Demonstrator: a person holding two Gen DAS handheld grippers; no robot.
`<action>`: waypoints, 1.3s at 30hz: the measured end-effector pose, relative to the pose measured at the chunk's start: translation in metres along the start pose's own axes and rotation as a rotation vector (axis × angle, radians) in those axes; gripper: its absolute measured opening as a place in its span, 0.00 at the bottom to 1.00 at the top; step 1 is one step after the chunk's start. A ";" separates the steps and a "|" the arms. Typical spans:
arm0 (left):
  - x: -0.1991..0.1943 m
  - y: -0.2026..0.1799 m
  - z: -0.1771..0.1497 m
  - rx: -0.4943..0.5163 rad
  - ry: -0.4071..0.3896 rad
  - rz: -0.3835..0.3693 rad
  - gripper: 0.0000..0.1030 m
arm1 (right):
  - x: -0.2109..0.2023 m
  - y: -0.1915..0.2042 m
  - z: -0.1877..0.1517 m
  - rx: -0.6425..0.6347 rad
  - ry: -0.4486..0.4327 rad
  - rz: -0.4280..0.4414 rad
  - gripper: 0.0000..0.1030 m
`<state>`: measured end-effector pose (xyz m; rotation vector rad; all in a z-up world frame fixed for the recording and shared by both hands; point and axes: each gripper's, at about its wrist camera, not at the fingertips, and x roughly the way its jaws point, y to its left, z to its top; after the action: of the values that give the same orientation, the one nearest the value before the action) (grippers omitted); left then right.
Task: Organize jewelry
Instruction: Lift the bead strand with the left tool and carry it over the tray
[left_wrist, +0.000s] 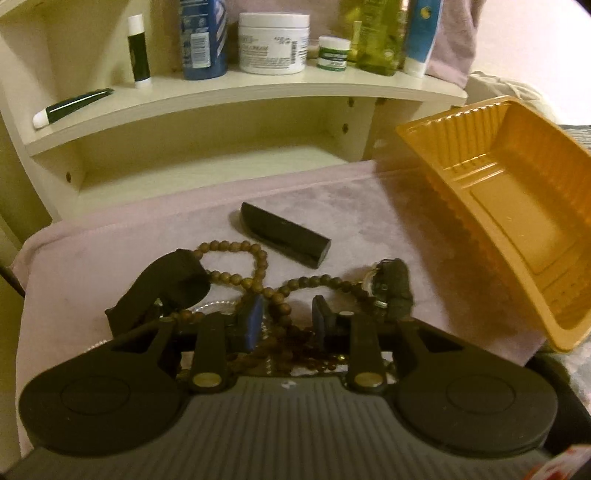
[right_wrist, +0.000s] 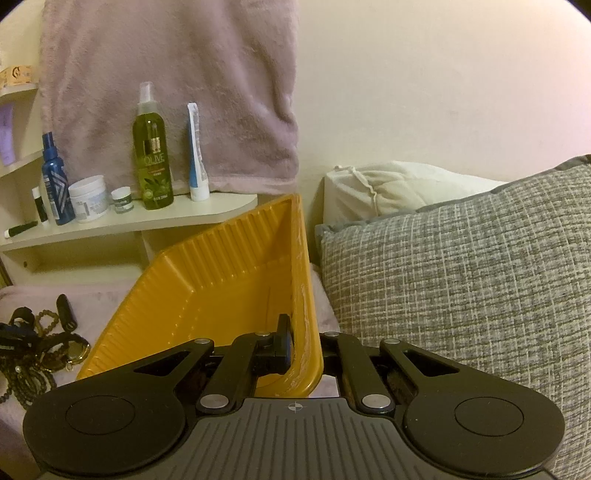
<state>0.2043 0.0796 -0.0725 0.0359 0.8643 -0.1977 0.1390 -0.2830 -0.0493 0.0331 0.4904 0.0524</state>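
Note:
A tangle of brown bead necklaces (left_wrist: 255, 280) lies on a pink cloth (left_wrist: 110, 251), with a thin silver chain, a watch with a dark strap (left_wrist: 391, 284) and a black oblong case (left_wrist: 284, 236). My left gripper (left_wrist: 286, 321) is open, low over the pile, with beads between its blue pads. My right gripper (right_wrist: 295, 343) is shut on the rim of an empty orange plastic tray (right_wrist: 221, 280) and holds it tilted up beside the pile. The tray (left_wrist: 517, 206) is at the right in the left wrist view. The jewelry pile (right_wrist: 33, 350) also shows in the right wrist view.
A cream shelf unit (left_wrist: 258, 88) stands behind the cloth with bottles, jars and tubes on it. A pink towel (right_wrist: 166, 92) hangs behind the shelf. A grey woven cushion (right_wrist: 461, 277) and a white pillow (right_wrist: 388, 192) lie to the right.

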 end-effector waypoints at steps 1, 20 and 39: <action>0.000 0.001 0.000 -0.002 -0.001 0.004 0.21 | 0.000 0.000 0.000 0.002 0.001 0.001 0.05; -0.115 0.028 0.082 0.049 -0.219 -0.022 0.06 | 0.002 -0.002 0.000 0.002 -0.006 0.009 0.05; -0.206 -0.001 0.140 0.131 -0.428 -0.063 0.06 | 0.000 0.000 0.000 -0.003 -0.010 0.007 0.05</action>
<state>0.1787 0.0953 0.1748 0.0853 0.4257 -0.3085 0.1394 -0.2827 -0.0496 0.0321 0.4801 0.0597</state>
